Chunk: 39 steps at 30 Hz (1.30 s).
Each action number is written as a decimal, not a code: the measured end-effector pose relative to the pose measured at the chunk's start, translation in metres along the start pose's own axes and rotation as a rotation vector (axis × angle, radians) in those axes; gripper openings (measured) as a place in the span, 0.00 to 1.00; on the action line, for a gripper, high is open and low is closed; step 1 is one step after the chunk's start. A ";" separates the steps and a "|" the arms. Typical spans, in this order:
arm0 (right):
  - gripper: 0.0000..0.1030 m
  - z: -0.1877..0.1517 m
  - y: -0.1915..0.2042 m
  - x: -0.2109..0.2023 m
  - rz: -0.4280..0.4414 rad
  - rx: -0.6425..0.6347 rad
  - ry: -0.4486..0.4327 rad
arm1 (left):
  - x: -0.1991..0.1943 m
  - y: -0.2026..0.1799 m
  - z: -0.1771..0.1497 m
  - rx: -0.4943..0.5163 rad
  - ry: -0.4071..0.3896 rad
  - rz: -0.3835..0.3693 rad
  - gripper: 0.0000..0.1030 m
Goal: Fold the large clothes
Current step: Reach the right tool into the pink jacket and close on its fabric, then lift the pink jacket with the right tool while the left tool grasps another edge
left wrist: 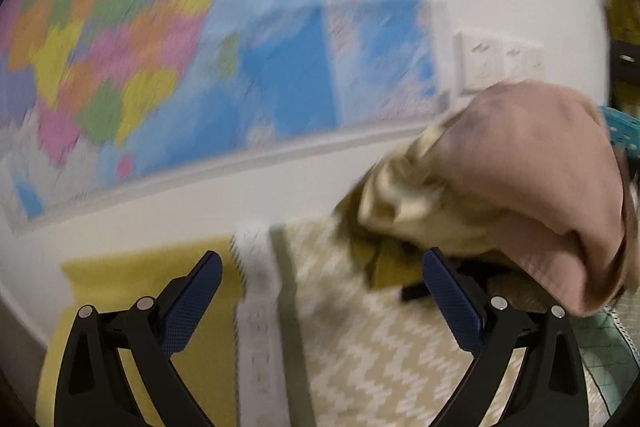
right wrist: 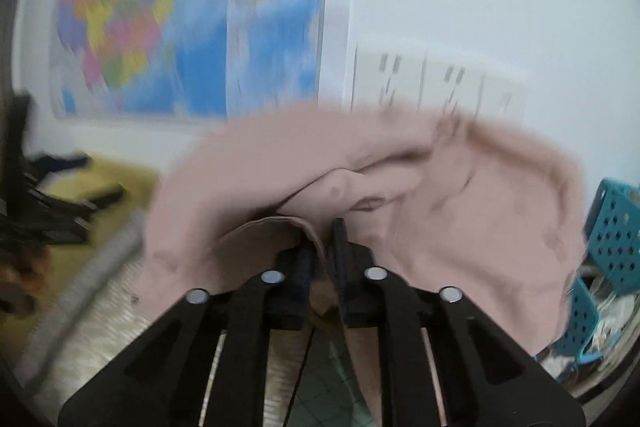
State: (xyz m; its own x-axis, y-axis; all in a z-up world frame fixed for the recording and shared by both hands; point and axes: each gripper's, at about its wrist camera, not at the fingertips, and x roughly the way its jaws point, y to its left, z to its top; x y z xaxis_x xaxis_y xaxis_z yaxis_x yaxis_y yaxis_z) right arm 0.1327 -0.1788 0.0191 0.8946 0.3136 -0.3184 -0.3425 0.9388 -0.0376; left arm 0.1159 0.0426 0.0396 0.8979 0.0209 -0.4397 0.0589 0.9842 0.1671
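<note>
Dusty-pink fabric, bunched and lifted clear of the table, fills the view from my right claw [right wrist: 320, 247], whose jaws are clenched on a folded edge of the pink garment [right wrist: 460, 195], the cloth pinched between the pads. From my left claw's [left wrist: 320, 291] camera the same garment [left wrist: 532, 163] hangs in a lump to the right, above the surface, with a pale yellow cloth [left wrist: 408, 199] tangled at its lower edge. My left claw is released, jaws spread wide with nothing between them, over the zigzag-patterned table cover [left wrist: 360, 355] and a yellow mat [left wrist: 132, 279]. A coloured wall map [left wrist: 168, 47] and a white socket panel [right wrist: 432, 83] sit behind, both smeared by blur. A teal perforated basket [right wrist: 612, 227] stands at the right edge.

The risks, as I judge them: I hold the garment at one point only, so its weight may drag the edge out of my pads, or it may twist and fall in a heap rather than open flat. The yellow cloth looks caught up with it and could be dragged along, spoiling the fold. The hanging bulk is near the basket and might snag on it. My free claw may also seize a wrong layer, since no clean corner is visible in the bundle.
</note>
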 end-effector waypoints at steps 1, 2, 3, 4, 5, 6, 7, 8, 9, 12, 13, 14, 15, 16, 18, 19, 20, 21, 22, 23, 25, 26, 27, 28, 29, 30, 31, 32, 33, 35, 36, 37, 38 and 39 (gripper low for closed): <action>0.06 0.010 -0.002 -0.019 0.013 0.011 -0.052 | -0.002 -0.005 0.007 0.027 -0.025 -0.019 0.94; 0.05 0.022 -0.006 -0.037 0.020 0.012 -0.110 | -0.004 -0.011 0.013 0.052 -0.049 -0.046 0.94; 0.04 0.034 -0.009 -0.054 0.020 0.008 -0.157 | -0.007 -0.017 0.019 0.082 -0.082 -0.088 0.94; 0.04 0.043 -0.011 -0.064 0.028 0.016 -0.183 | -0.008 -0.023 0.023 0.105 -0.109 -0.121 0.94; 0.04 0.050 -0.015 -0.070 0.060 0.033 -0.196 | -0.005 -0.030 0.027 0.134 -0.132 -0.166 0.94; 0.04 0.055 -0.018 -0.072 0.063 0.045 -0.196 | -0.003 -0.035 0.028 0.148 -0.134 -0.184 0.94; 0.03 0.059 -0.022 -0.069 0.061 0.066 -0.178 | 0.002 -0.042 0.029 0.172 -0.132 -0.220 0.94; 0.03 0.060 -0.025 -0.065 0.088 0.087 -0.165 | 0.004 -0.047 0.028 0.194 -0.132 -0.251 0.94; 0.03 0.061 -0.029 -0.062 0.117 0.114 -0.157 | 0.006 -0.055 0.026 0.232 -0.148 -0.275 0.94; 0.03 0.064 -0.027 -0.058 0.138 0.116 -0.139 | 0.003 -0.078 0.018 0.361 -0.217 -0.280 0.94; 0.03 0.066 -0.030 -0.059 0.153 0.131 -0.135 | 0.002 -0.085 0.016 0.396 -0.240 -0.277 0.94; 0.03 0.068 -0.030 -0.058 0.171 0.139 -0.129 | 0.001 -0.095 0.015 0.448 -0.269 -0.268 0.94; 0.03 0.072 -0.030 -0.056 0.176 0.143 -0.126 | 0.002 -0.102 0.017 0.472 -0.291 -0.237 0.94; 0.03 0.076 -0.030 -0.054 0.184 0.137 -0.118 | 0.006 -0.108 0.021 0.489 -0.307 -0.207 0.94; 0.06 0.079 -0.032 -0.045 0.189 0.148 -0.095 | 0.018 -0.112 0.033 0.485 -0.300 -0.196 0.83; 0.07 0.081 -0.034 -0.037 0.202 0.161 -0.069 | 0.022 -0.111 0.040 0.468 -0.295 -0.210 0.62; 0.08 0.082 -0.037 -0.031 0.194 0.166 -0.047 | 0.027 -0.110 0.048 0.448 -0.290 -0.209 0.47; 0.20 0.082 -0.040 -0.024 0.163 0.173 -0.037 | 0.033 -0.108 0.056 0.425 -0.283 -0.173 0.23; 0.34 0.081 -0.043 -0.020 0.147 0.181 -0.030 | 0.037 -0.105 0.062 0.400 -0.274 -0.161 0.18; 0.70 0.077 -0.048 -0.013 0.143 0.200 -0.010 | 0.044 -0.097 0.072 0.341 -0.244 -0.178 0.17; 0.90 0.061 -0.058 -0.010 0.128 0.228 -0.007 | 0.052 -0.083 0.085 0.259 -0.206 -0.225 0.14; 0.91 0.050 -0.061 -0.010 0.141 0.228 -0.005 | 0.056 -0.078 0.089 0.233 -0.193 -0.230 0.14; 0.93 0.037 -0.063 -0.009 0.153 0.222 0.001 | 0.058 -0.076 0.091 0.222 -0.185 -0.232 0.14; 0.95 0.028 -0.063 -0.008 0.152 0.217 0.006 | 0.060 -0.074 0.092 0.216 -0.176 -0.237 0.14; 0.96 0.013 -0.059 -0.006 0.144 0.200 0.013 | 0.061 -0.074 0.092 0.217 -0.171 -0.236 0.14; 0.96 0.000 -0.051 -0.003 0.120 0.152 0.017 | 0.063 -0.073 0.092 0.216 -0.164 -0.239 0.14; 0.96 -0.012 -0.040 0.003 0.068 0.089 0.028 | 0.064 -0.071 0.093 0.208 -0.158 -0.248 0.14; 0.96 -0.020 -0.031 0.010 0.044 0.044 0.046 | 0.065 -0.070 0.094 0.204 -0.154 -0.249 0.14; 0.95 -0.029 -0.022 0.022 0.033 0.001 0.078 | 0.067 -0.069 0.096 0.201 -0.151 -0.245 0.14; 0.93 -0.042 -0.003 0.041 -0.004 -0.087 0.108 | 0.068 -0.069 0.100 0.194 -0.146 -0.244 0.14; 0.92 -0.047 0.012 0.049 -0.059 -0.168 0.100 | 0.070 -0.069 0.101 0.191 -0.141 -0.241 0.14; 0.92 -0.050 0.021 0.054 -0.111 -0.219 0.088 | 0.070 -0.072 0.105 0.194 -0.141 -0.241 0.14; 0.91 -0.051 0.032 0.062 -0.179 -0.268 0.075 | 0.070 -0.074 0.105 0.200 -0.144 -0.240 0.14; 0.89 -0.047 0.036 0.069 -0.238 -0.275 0.057 | 0.072 -0.074 0.105 0.203 -0.143 -0.237 0.14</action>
State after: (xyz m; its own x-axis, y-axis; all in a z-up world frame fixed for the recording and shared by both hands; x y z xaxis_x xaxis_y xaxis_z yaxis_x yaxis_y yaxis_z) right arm 0.1687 -0.1298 -0.0490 0.9438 0.0755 -0.3219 -0.1982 0.9084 -0.3681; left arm 0.2218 -0.0476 0.0884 0.9001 -0.2433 -0.3615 0.3461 0.9032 0.2537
